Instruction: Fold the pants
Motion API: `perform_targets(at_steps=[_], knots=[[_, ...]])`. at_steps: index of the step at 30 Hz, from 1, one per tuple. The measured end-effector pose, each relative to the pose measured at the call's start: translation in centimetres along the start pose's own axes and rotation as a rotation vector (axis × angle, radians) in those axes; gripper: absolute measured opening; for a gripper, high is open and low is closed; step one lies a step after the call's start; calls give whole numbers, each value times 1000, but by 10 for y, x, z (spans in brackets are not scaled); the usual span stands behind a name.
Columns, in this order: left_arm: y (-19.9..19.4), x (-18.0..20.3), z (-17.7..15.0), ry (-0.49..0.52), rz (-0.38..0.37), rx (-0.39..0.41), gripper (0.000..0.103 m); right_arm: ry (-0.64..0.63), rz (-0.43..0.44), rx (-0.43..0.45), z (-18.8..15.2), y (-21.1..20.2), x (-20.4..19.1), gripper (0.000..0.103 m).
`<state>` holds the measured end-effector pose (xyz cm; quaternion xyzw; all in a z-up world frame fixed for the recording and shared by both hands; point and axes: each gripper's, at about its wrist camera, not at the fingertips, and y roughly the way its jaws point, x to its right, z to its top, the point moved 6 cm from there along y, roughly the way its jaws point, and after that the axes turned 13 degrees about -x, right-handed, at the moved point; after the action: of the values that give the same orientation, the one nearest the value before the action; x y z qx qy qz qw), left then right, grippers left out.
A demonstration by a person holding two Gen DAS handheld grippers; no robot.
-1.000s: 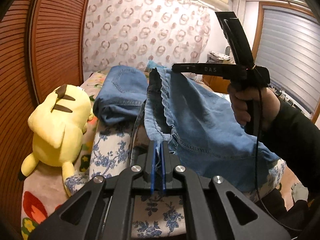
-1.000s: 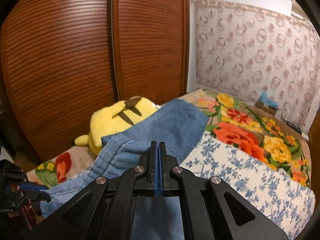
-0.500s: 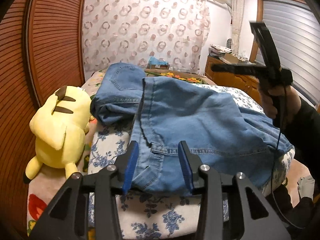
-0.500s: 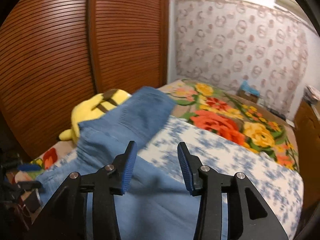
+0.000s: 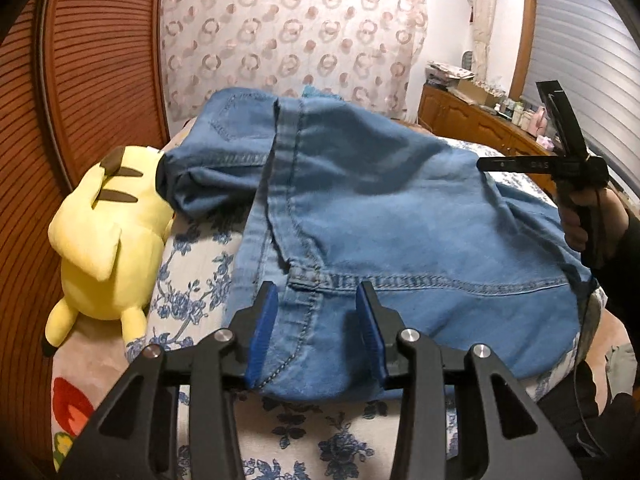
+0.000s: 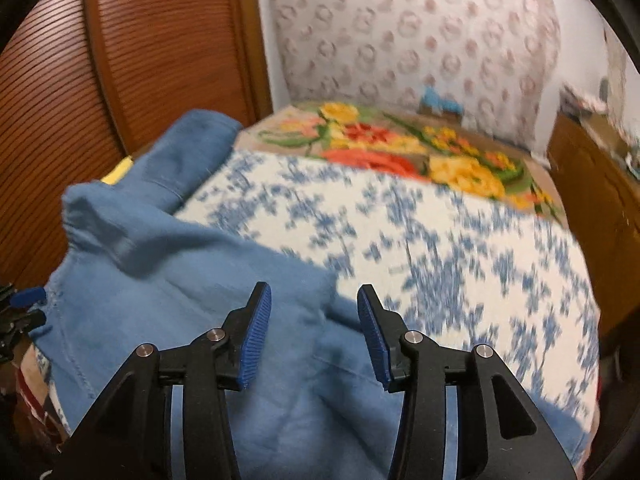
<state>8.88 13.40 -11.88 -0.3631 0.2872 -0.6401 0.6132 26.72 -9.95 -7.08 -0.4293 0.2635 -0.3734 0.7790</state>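
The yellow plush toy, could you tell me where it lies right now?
In the left wrist view, the plush toy lies at the bed's left edge, between the wooden door and the jeans.

Readable text: one item. White letters "DAS" on the black crossbar of the right gripper [image 5: 536, 165], seen from the left wrist camera; faint marks before the letters are too small to read. Right wrist camera: picture blurred, no lettering legible on any surface there.

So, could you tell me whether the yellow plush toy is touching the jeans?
Touching. The left wrist view shows the folded end of the jeans pressed against the top of the yellow plush toy, no gap between them.
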Motion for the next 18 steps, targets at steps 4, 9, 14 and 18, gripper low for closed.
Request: perform_targets(at_steps=[4, 9, 14, 18], knots=[[5, -3, -4, -7, 12, -10, 33, 58, 52, -44, 0, 14, 4, 45], [8, -6, -9, -22, 8, -22, 19, 113, 112, -80, 5, 21, 7, 45], [2, -4, -10, -15, -5, 1, 9, 103, 123, -65, 16, 18, 3, 25], [-9, -8, -9, -40, -4, 39, 7, 28, 81, 24, 26, -1, -12, 2]])
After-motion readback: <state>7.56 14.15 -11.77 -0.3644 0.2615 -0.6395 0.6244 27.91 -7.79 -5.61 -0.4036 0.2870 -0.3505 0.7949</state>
